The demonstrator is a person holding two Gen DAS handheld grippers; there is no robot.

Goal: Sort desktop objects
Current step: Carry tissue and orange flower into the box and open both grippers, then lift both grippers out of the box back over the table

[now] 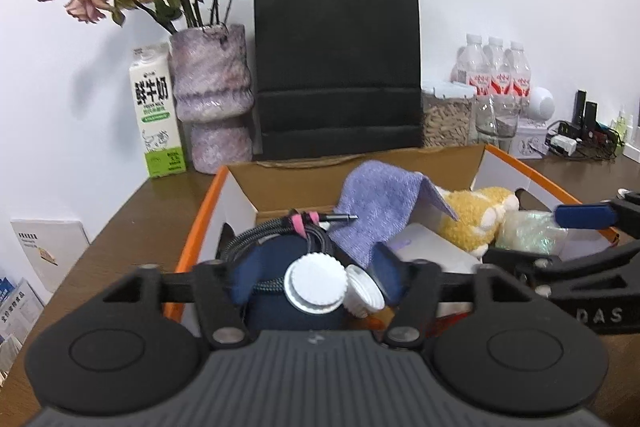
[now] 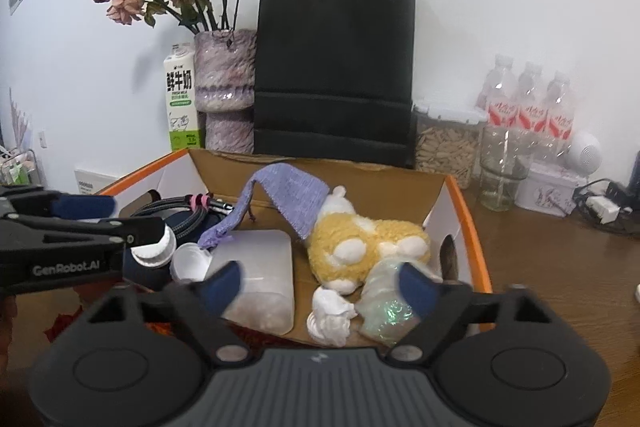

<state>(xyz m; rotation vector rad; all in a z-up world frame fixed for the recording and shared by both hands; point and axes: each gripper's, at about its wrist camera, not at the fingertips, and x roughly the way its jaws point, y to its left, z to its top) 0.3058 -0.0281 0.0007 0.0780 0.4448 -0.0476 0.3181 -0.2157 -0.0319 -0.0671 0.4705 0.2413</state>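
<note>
An orange-rimmed cardboard box (image 1: pixel 200 223) (image 2: pixel 474 223) holds a purple knitted cloth (image 1: pixel 380 203) (image 2: pixel 288 195), a yellow plush toy (image 1: pixel 476 215) (image 2: pixel 360 247), a braided black cable (image 1: pixel 276 231) (image 2: pixel 176 211), a white plastic case (image 2: pixel 260 279) and a glittery wrapped packet (image 2: pixel 388 311). My left gripper (image 1: pixel 316 279) is open, its fingers either side of a white ribbed cap (image 1: pixel 316 283) on a dark blue bottle (image 1: pixel 296 315); a second white cap (image 1: pixel 364 291) lies beside it. My right gripper (image 2: pixel 320 283) is open over crumpled white paper (image 2: pixel 332 315).
Behind the box stand a black paper bag (image 1: pixel 336 67), a vase of dried roses (image 1: pixel 212 95), a milk carton (image 1: pixel 156 111), a jar of seeds (image 2: pixel 444 143), a glass (image 2: pixel 500 171) and water bottles (image 1: pixel 496 71). Chargers and cables (image 1: pixel 576 139) lie at the far right.
</note>
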